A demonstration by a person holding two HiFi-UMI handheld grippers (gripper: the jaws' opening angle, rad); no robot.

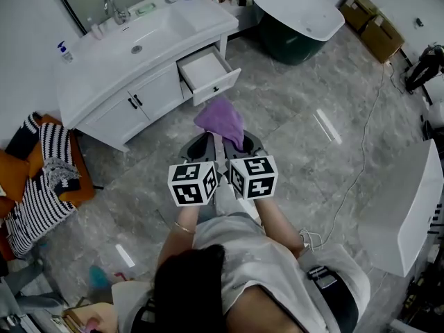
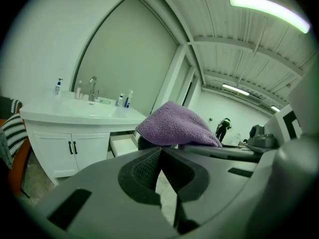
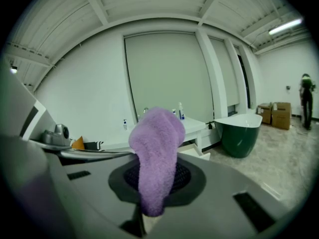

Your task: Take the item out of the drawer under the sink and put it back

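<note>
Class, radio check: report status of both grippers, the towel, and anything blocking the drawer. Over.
Right gripper shut on towel. Left gripper shut, empty. Drawer open, towel outside it. Nothing seen blocking.

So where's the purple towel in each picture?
Head view: towel in the middle, just below the open drawer.
Left gripper view: towel in the middle, above the jaws.
Right gripper view: towel in the middle, pinched in the jaws.
Shared landmark: the white sink behind it.
</note>
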